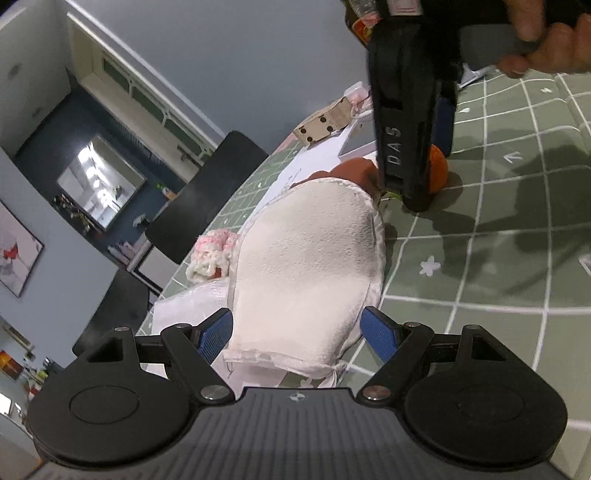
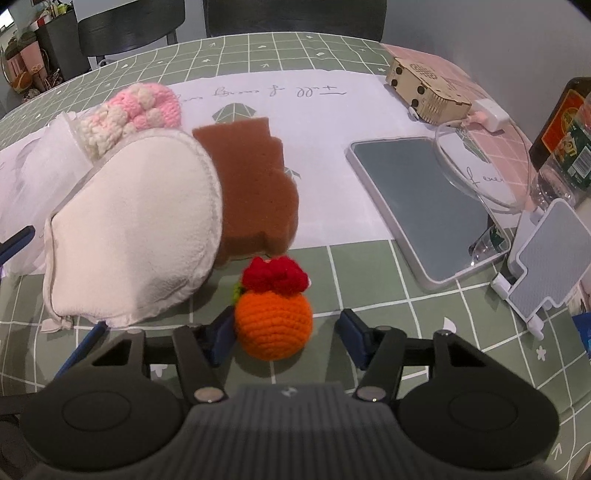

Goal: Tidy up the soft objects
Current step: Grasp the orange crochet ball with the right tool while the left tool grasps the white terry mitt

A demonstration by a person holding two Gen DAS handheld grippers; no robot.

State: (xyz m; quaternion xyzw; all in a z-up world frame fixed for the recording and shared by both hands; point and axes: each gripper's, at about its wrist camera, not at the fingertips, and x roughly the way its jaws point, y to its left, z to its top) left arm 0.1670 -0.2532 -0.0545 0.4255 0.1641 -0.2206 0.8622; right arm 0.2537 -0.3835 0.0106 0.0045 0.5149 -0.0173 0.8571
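Blue ribbed fingers (image 2: 225,334) of my right gripper (image 2: 286,338) stand parted around the crocheted orange ball (image 2: 274,325): the left pad sits just against its side, the right pad is clear of it, so I count that as no grip. My left gripper (image 1: 297,334) is parted too, its fingers (image 1: 216,334) either side of the narrow end of the white pouch (image 1: 306,258), and I cannot tell whether the pads touch the cloth.

The pouch is a padded, fuzzy, rounded thing with a stitched rim. One brown sponge (image 2: 255,192), porous and notched, lies partly under its edge. One pink-and-cream knitted piece (image 2: 136,110) lies at the pouch's far end, bobbly in texture. The ball carries a red knitted tuft (with a speck of green beside it). That makes four soft things on the green gridded tablecloth (image 2: 369,280).

Only the right wrist view shows the tablet (image 2: 424,206), smooth and glassy, and the bottles (image 2: 565,136). The left wrist view alone shows the hand (image 1: 546,33) holding the right gripper, plus two dark chairs (image 1: 207,192).
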